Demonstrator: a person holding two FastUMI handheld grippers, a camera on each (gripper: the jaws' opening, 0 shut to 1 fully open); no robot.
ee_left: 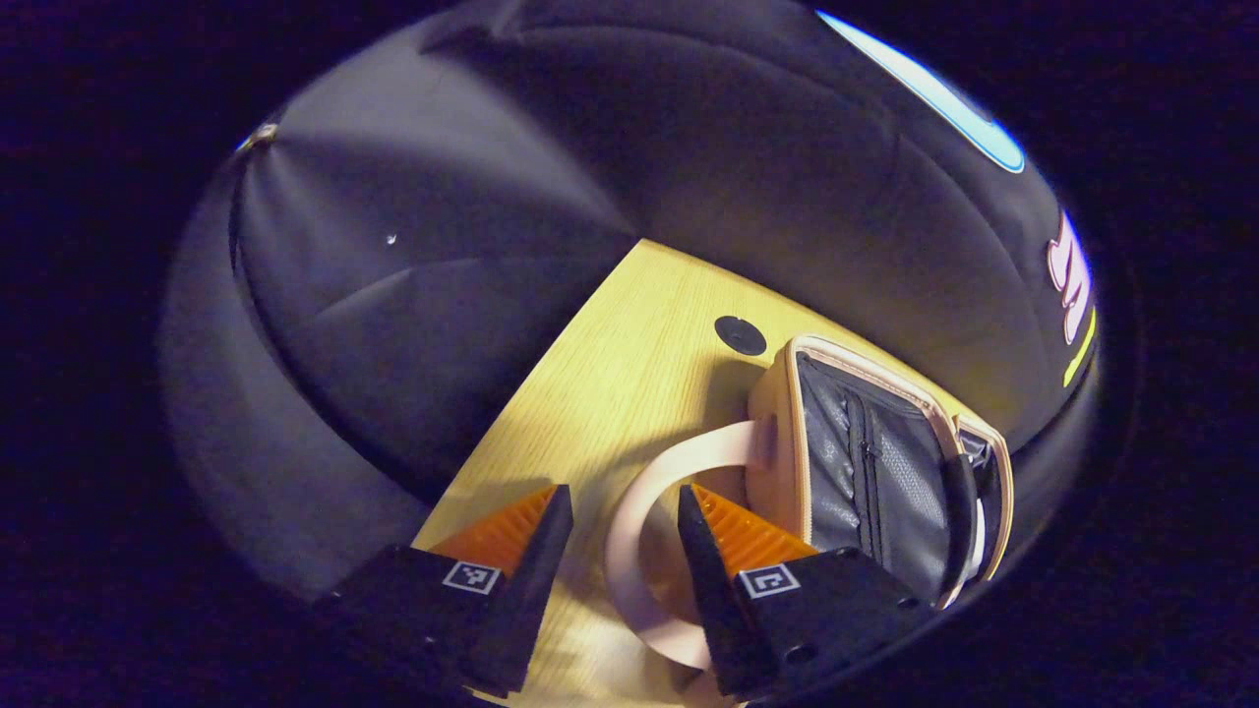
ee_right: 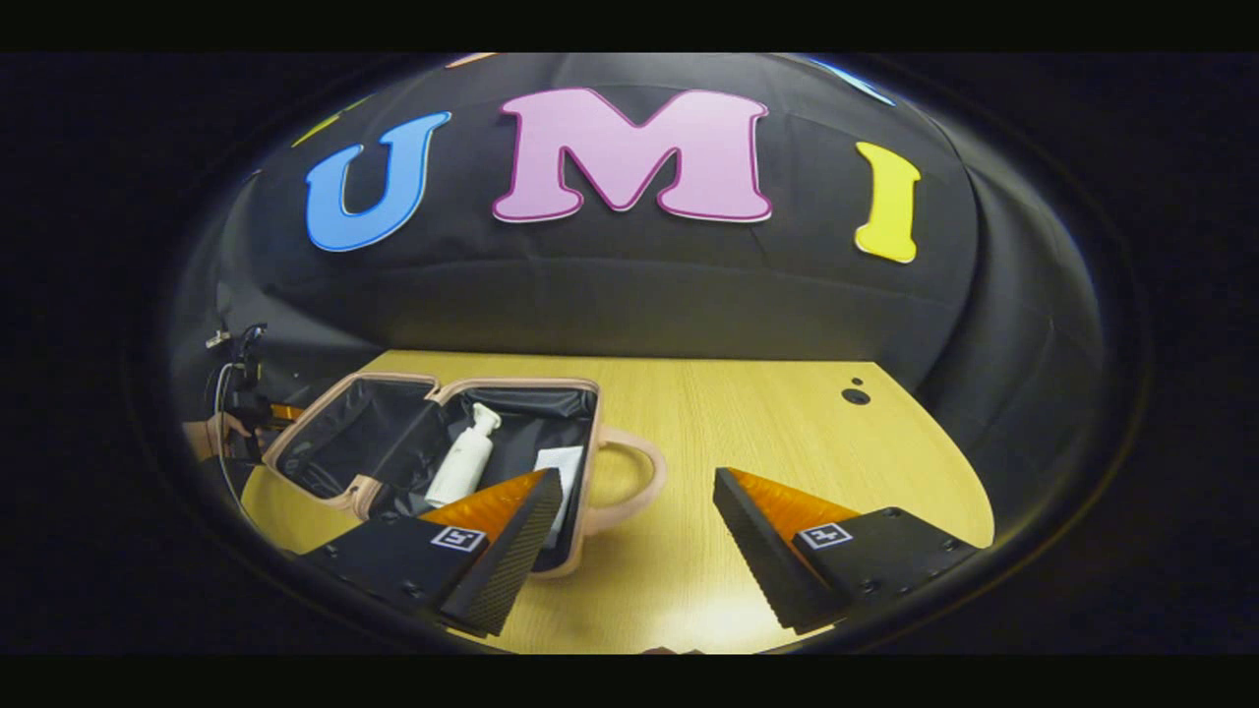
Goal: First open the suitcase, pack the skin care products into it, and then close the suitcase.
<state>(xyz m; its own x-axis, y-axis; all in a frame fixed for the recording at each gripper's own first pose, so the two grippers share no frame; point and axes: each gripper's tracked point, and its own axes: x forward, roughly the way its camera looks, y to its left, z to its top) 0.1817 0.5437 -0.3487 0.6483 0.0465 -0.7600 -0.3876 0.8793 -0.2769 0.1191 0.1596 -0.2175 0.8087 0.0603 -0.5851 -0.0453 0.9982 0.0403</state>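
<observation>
Already the suitcase lies open on the bench, with a white pump bottle and a flat packet inside. Both grippers are wide and empty: the left gripper straddles the handle, and the right gripper hovers beside the suitcase. Closing looks next: lift the lid half by its rim and fold it over squarely.

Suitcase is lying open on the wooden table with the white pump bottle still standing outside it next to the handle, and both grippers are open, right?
Not quite. In the right gripper view the white pump bottle lies inside the open suitcase, not outside by the handle. The rest holds: the suitcase is open on the wooden table, and the left gripper and right gripper are both open.
</observation>
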